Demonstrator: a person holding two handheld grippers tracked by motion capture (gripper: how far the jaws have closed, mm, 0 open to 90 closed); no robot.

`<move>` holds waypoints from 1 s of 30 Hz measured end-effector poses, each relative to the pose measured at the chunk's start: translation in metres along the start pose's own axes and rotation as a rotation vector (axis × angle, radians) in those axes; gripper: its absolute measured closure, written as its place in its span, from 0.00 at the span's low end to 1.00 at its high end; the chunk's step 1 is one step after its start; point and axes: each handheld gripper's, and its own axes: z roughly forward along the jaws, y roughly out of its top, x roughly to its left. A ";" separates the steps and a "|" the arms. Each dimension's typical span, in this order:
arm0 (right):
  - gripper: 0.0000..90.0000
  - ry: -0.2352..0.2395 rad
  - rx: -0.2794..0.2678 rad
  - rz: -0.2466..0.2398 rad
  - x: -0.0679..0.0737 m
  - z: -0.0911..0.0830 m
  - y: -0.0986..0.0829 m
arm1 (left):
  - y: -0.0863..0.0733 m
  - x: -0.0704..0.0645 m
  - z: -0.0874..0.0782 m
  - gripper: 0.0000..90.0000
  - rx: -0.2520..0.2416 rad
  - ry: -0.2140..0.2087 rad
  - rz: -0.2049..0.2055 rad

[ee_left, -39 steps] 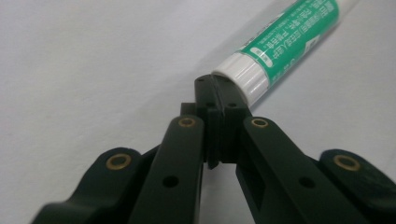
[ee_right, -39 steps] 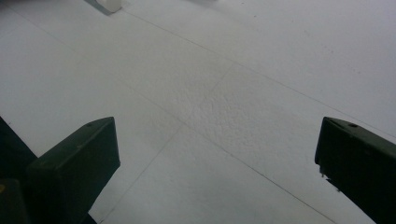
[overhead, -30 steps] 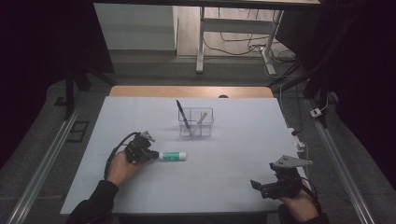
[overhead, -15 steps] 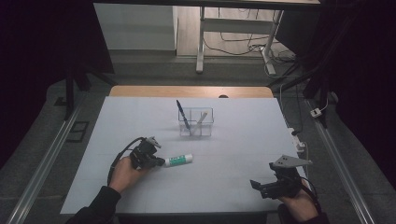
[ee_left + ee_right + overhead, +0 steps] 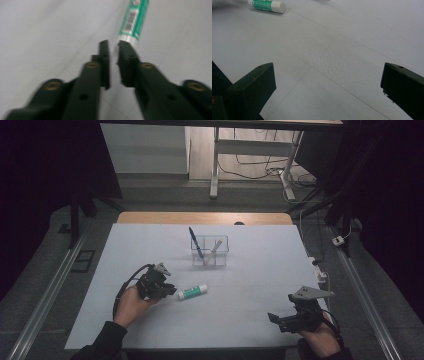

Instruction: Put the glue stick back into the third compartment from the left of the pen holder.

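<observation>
The left hand-held gripper (image 5: 170, 290) is lying low over the surface (image 5: 250, 285), its jaws nearly closed with only a narrow slit between them and nothing gripped; the right jaw tip is sitting just at the near end of the glue stick (image 5: 134, 21). The glue stick is lying flat on the surface, in front of the clear organizer (image 5: 210, 251) holding pens. The right hand-held gripper (image 5: 327, 82) is hovering near the front right edge, jaws spread wide and empty.
</observation>
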 end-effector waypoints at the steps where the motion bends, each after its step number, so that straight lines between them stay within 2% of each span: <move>1: 0.00 -0.002 -0.002 -0.001 0.000 0.000 0.000 | 0.003 0.000 0.000 0.74 -0.009 -0.003 0.006; 3: 0.00 -0.001 -0.001 -0.001 0.000 0.001 0.000 | 0.009 -0.002 0.002 0.59 -0.008 -0.001 0.012; 6: 0.00 0.002 -0.002 0.000 0.000 0.001 0.000 | 0.018 -0.006 0.009 0.41 -0.004 -0.004 0.029; 10: 0.00 0.004 -0.004 0.001 0.000 0.001 0.000 | 0.029 -0.011 0.020 0.23 0.002 -0.021 0.040; 15: 0.00 0.005 -0.002 0.001 0.000 0.001 0.000 | 0.044 -0.015 0.033 0.12 0.011 -0.077 0.054; 18: 0.00 0.006 -0.002 0.003 0.000 0.001 0.000 | 0.051 -0.019 0.042 0.02 0.019 -0.080 0.077; 25: 0.00 0.008 -0.002 0.006 -0.001 0.000 0.000 | 0.064 -0.023 0.064 0.00 0.052 -0.081 0.099; 27: 0.00 0.009 -0.002 0.006 -0.001 0.000 0.000 | 0.066 -0.026 0.068 0.04 0.057 -0.066 0.107; 28: 0.00 0.006 0.000 0.005 -0.001 0.000 0.000 | 0.067 -0.026 0.069 0.08 0.070 -0.064 0.125; 30: 0.00 0.011 -0.001 0.008 -0.001 0.000 0.000 | 0.069 -0.028 0.072 0.16 0.074 -0.067 0.136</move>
